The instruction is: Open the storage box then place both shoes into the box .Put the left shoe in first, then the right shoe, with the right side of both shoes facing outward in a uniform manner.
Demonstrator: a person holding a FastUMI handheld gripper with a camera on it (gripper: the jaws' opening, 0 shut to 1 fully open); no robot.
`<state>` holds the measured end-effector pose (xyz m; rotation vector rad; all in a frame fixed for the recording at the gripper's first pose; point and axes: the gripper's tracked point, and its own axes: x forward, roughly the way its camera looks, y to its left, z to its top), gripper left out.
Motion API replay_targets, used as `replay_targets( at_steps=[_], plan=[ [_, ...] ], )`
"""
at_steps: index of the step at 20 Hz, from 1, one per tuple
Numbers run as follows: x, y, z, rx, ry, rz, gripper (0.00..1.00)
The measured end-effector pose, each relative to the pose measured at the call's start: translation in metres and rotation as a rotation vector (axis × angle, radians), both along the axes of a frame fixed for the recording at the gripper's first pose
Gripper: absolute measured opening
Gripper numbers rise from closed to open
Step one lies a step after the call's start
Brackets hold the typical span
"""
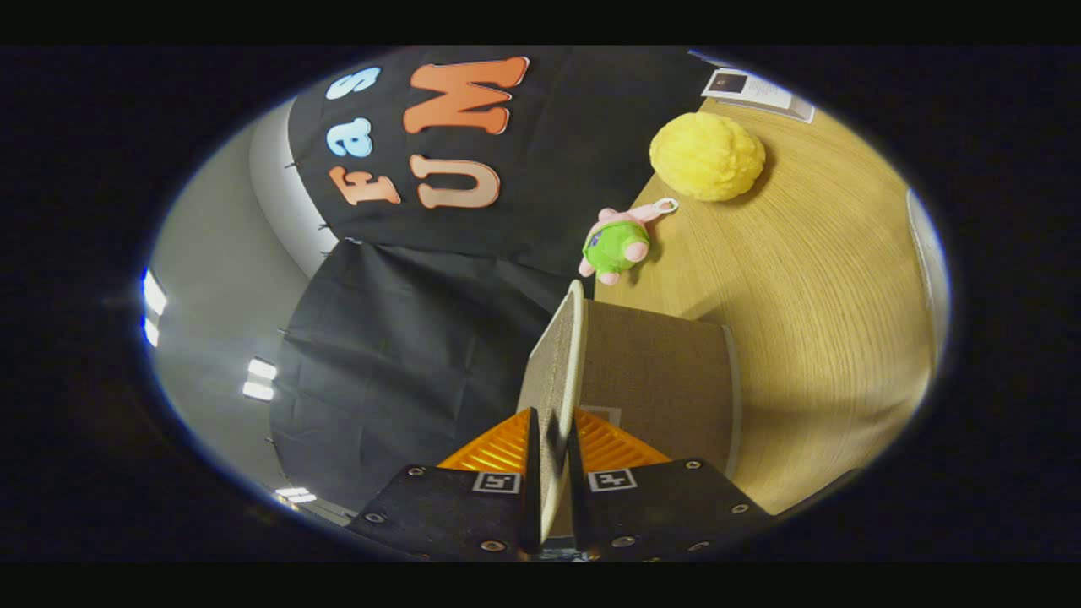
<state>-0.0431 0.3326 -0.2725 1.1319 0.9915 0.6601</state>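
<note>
With its two fingers pressed together on the thin edge of the lid (564, 355), the gripper (553, 456) holds that flap swung up from the storage box (667, 380), which sits just ahead on the wooden table (811, 287). The lid looks like light, fabric-covered board: stiff enough to swing as one piece, but liable to flex or slip if pinched at a corner, so mid-edge seems the better hold. Beyond the box lie a small plush toy (616, 245) and a fuzzy yellow ball (706, 156).
</note>
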Motion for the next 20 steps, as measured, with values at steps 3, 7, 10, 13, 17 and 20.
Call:
replay_targets(
  at_steps=[3, 7, 10, 13, 17, 20],
  plan=[
    [-0.001, 0.004, 0.025, -0.034, -0.05, 0.011, 0.08],
    [0.009, 0.021, 0.074, -0.022, -0.114, 0.005, 0.08],
    [0.019, 0.045, 0.104, -0.033, -0.149, 0.007, 0.1],
    [0.023, 0.082, 0.125, -0.086, -0.186, 0.015, 0.11],
    [0.028, 0.146, 0.149, -0.111, -0.225, 0.042, 0.13],
    [0.024, 0.198, 0.152, -0.154, -0.241, 0.07, 0.14]
  ],
)
